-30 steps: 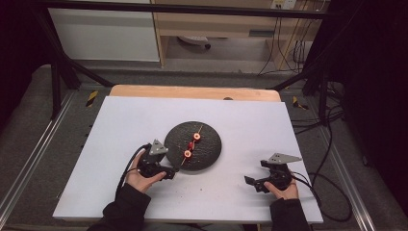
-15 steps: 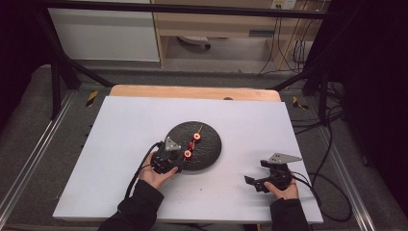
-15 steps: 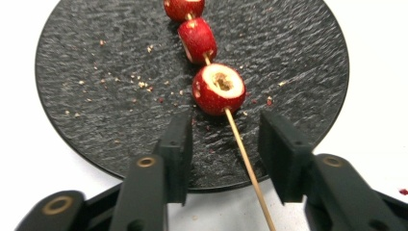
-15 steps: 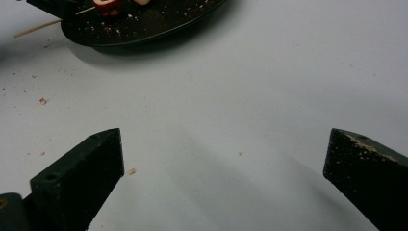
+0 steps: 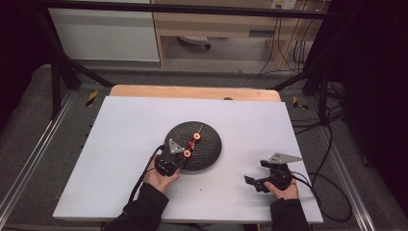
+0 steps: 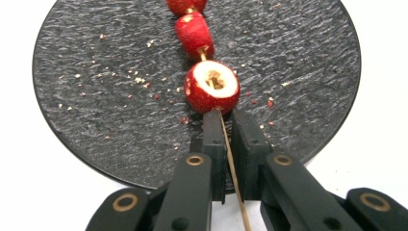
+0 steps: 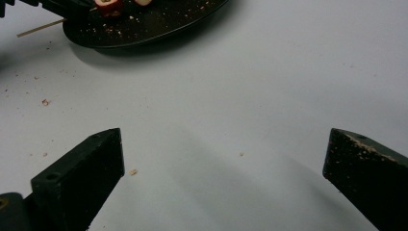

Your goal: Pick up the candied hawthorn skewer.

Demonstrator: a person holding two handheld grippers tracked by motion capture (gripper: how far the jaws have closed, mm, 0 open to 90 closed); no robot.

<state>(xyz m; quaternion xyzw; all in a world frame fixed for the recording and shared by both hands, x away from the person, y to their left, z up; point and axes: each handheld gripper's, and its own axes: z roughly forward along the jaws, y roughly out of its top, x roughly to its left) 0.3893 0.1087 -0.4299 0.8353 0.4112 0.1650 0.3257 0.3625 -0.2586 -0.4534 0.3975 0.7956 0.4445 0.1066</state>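
Centre of high view: dark round plate (image 5: 204, 144) on white board (image 5: 120, 144), skewer (image 5: 193, 139) w/ red fruit pieces lying across it. Lower left of plate: left gripper (image 5: 179, 155) at plate edge, jaws just closed, now nearly together round bare stick end. Left gripper view: thin wooden skewer (image 6: 231, 163) running up btwn the two black jaws, hollowed red fruit piece (image 6: 212, 86) just beyond jaw tips, two more pieces (image 6: 193, 32) further up toward top of frame, crumbs scattered over plate (image 6: 96, 96). Lower right of high view: right gripper (image 5: 257, 174) well apart from plate, resting low over board, jaws wide, nothing btwn them. Upper left of right gripper view: plate (image 7: 159, 24), stick end (image 7: 38, 28) poking out past rim.
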